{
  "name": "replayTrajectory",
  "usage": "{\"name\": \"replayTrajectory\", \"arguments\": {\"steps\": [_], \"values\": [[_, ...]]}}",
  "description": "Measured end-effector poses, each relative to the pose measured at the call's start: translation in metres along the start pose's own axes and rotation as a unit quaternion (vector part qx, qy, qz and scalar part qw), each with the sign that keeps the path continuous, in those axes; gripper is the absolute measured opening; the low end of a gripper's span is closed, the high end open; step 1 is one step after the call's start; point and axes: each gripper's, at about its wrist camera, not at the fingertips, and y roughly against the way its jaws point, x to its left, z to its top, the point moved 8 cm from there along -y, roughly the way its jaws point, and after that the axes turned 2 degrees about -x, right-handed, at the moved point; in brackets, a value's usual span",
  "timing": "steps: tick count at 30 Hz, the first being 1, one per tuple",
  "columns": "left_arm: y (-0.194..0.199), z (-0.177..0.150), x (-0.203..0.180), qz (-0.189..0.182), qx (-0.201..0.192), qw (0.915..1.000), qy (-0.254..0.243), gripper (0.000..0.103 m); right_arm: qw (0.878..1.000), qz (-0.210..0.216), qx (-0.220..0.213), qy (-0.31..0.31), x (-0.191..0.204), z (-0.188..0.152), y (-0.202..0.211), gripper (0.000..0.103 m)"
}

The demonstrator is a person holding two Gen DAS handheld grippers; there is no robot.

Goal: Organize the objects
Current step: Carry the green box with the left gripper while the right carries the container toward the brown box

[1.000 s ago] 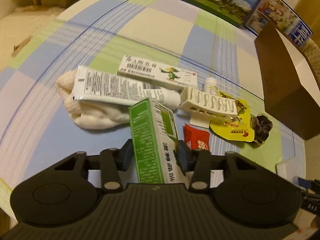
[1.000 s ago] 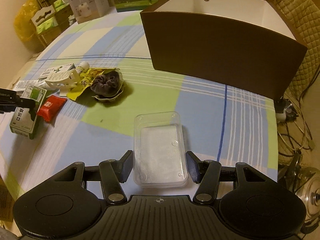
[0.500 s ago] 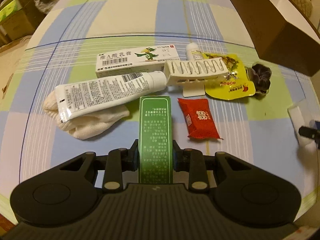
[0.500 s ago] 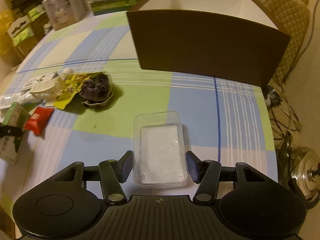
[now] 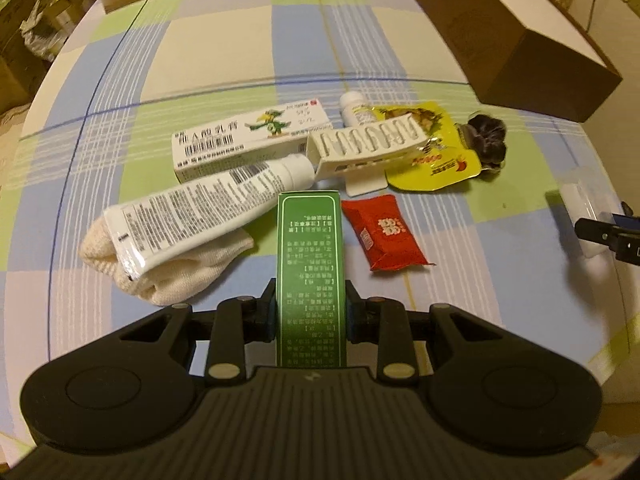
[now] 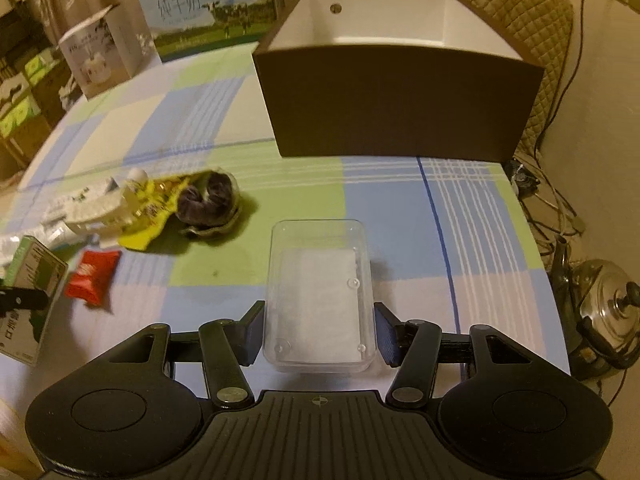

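Observation:
My left gripper (image 5: 311,314) is shut on a green carton (image 5: 311,280), held lengthwise just above the checked tablecloth. Beyond it lie a red packet (image 5: 384,236), a white tube (image 5: 208,216) on a cream cloth (image 5: 160,276), a white ointment box (image 5: 248,140), a white hair clip (image 5: 368,148), a yellow pouch (image 5: 436,160) and a dark scrunchie (image 5: 486,140). My right gripper (image 6: 319,332) is shut on a clear plastic container (image 6: 320,292), slightly off the cloth. The brown box (image 6: 400,108) with a white inside stands open beyond it.
A small white bottle (image 5: 354,106) lies behind the clip. Milk cartons (image 6: 208,12) and a white box (image 6: 104,56) line the table's far edge. Off the right edge are a quilted chair (image 6: 520,20), cables and a steel pot (image 6: 608,304).
My left gripper closed on the green carton and rolled, so the carton now points straight ahead. My right gripper shifted and rolled a little, carrying the clear container.

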Motion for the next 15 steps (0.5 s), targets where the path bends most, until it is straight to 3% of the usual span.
{"name": "replayTrajectory", "arguments": {"steps": [7,15], "values": [[0.029,0.027,-0.008,-0.002,-0.035,0.9994,0.007,0.025,1.000,0.019,-0.018,-0.002,-0.005,0.025,0.017,0.052],[0.051,0.079,-0.051,-0.010,-0.081,0.9964,0.022,0.025,0.998,0.042,-0.044,0.006,-0.038,0.082,0.034,0.052]]}}
